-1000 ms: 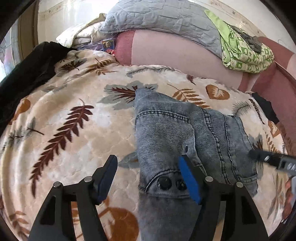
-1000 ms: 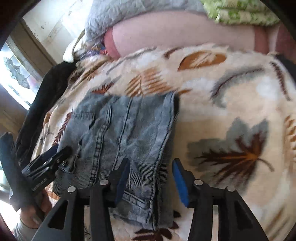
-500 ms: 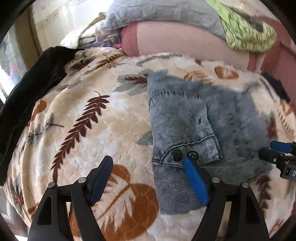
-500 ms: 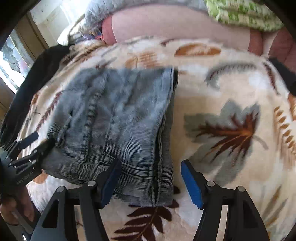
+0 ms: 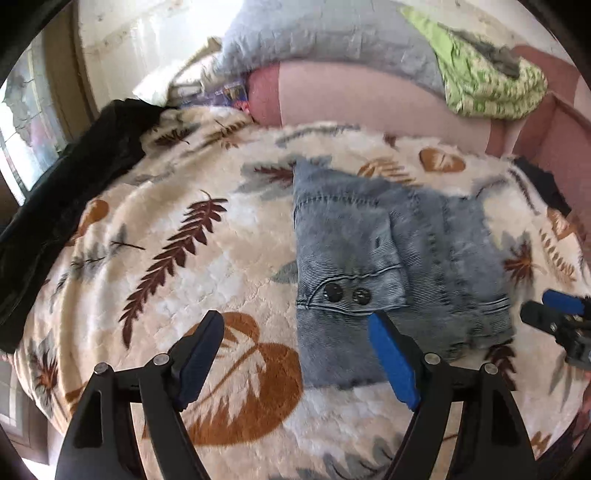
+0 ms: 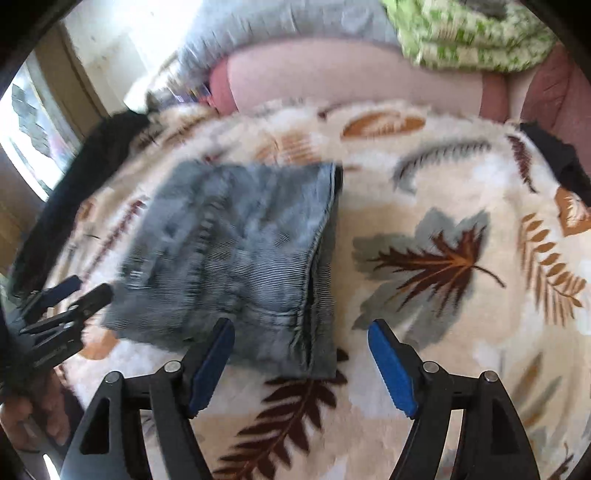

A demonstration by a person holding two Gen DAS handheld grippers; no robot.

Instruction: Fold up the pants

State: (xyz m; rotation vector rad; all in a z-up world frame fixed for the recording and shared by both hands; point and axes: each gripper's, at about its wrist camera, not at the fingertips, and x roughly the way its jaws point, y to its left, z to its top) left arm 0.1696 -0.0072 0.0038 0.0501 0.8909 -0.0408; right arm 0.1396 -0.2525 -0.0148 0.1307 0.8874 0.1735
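The grey-blue denim pants [image 5: 391,266] lie folded into a compact rectangle on the leaf-patterned blanket [image 5: 177,266], two dark buttons facing up near the front edge. My left gripper [image 5: 295,354] is open and empty, held above the blanket just in front of the pants' left corner. In the right wrist view the pants [image 6: 236,251] lie left of centre; my right gripper [image 6: 301,363] is open and empty, above their near right corner. Each gripper shows at the edge of the other's view [image 5: 554,314] [image 6: 62,306].
A black garment [image 5: 74,192] drapes over the bed's left side. A pink bolster [image 5: 369,96], grey pillow [image 5: 325,33] and green patterned cloth [image 5: 491,81] sit at the back. A dark item [image 6: 554,162] lies at the far right. A window [image 6: 33,129] is at the left.
Both grippers have pulled back and up from the pants, which now lie free on the blanket. The pants look smaller and farther in both views.
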